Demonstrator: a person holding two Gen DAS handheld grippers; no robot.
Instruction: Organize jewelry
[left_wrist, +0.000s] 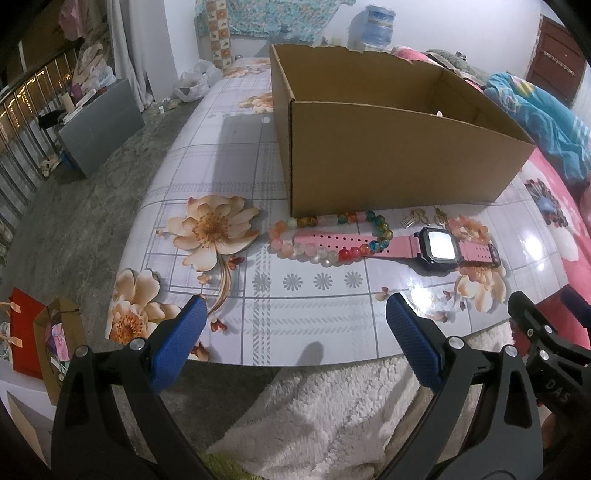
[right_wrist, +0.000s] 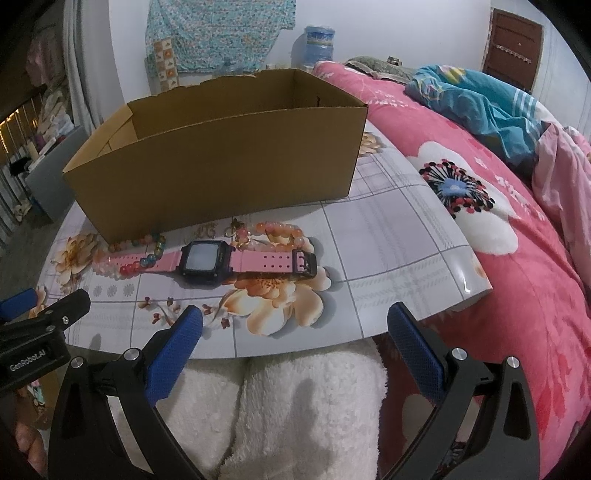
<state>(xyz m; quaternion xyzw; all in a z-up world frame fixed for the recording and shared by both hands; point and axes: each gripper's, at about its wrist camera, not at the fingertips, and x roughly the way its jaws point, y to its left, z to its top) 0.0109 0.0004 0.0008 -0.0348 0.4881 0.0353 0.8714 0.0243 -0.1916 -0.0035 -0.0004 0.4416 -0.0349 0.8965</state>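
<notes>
— What does your left camera give?
— My left gripper (left_wrist: 293, 317) gapes wide, empty, over the floral table (left_wrist: 236, 170). Pink watch (left_wrist: 436, 248) lies threaded through the bead bracelet (left_wrist: 325, 254), before the cardboard box (left_wrist: 388, 162).
— Right?
— My right gripper (right_wrist: 295, 325) equally wide; watch (right_wrist: 207, 260) ahead, touching orange beads (right_wrist: 280, 232).

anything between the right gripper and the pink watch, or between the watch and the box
Nothing visible blocks the open right gripper from the pink watch. The multicoloured bead bracelet is looped around its strap, though, and the cardboard box has a tall near wall to lift over.
</notes>
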